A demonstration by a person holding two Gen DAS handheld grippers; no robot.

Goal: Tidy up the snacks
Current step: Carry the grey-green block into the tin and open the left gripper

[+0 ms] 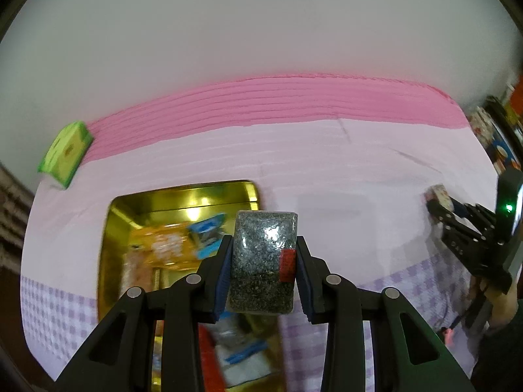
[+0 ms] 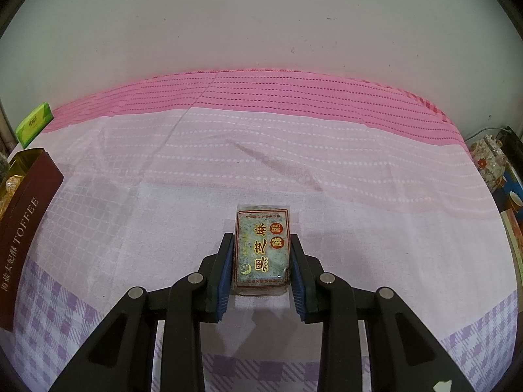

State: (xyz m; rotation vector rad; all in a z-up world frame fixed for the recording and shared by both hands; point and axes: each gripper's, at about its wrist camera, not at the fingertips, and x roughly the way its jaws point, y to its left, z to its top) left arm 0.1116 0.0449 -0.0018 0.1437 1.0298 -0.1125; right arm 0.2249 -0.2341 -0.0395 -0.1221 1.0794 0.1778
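My left gripper (image 1: 264, 245) is shut on a clear packet of dark sesame cake (image 1: 261, 271) with a small red label. It hangs above the right edge of an open golden tin (image 1: 183, 192), which holds an orange packet (image 1: 160, 248) and blue-and-white packets (image 1: 209, 235). My right gripper (image 2: 262, 245) is shut on a second sesame cake packet (image 2: 263, 254), printed with red and gold characters, low over the pale cloth. In the left wrist view the right gripper (image 1: 438, 204) shows at the far right, tips down at the cloth with its packet (image 1: 439, 194).
A green box (image 1: 65, 153) (image 2: 34, 124) lies at the far left by the pink band of the tablecloth (image 2: 294, 98). The tin's dark red "TOFFEE" side (image 2: 26, 228) stands at the left of the right wrist view. Floral ceramics (image 2: 490, 160) crowd the right edge. A white wall rises behind.
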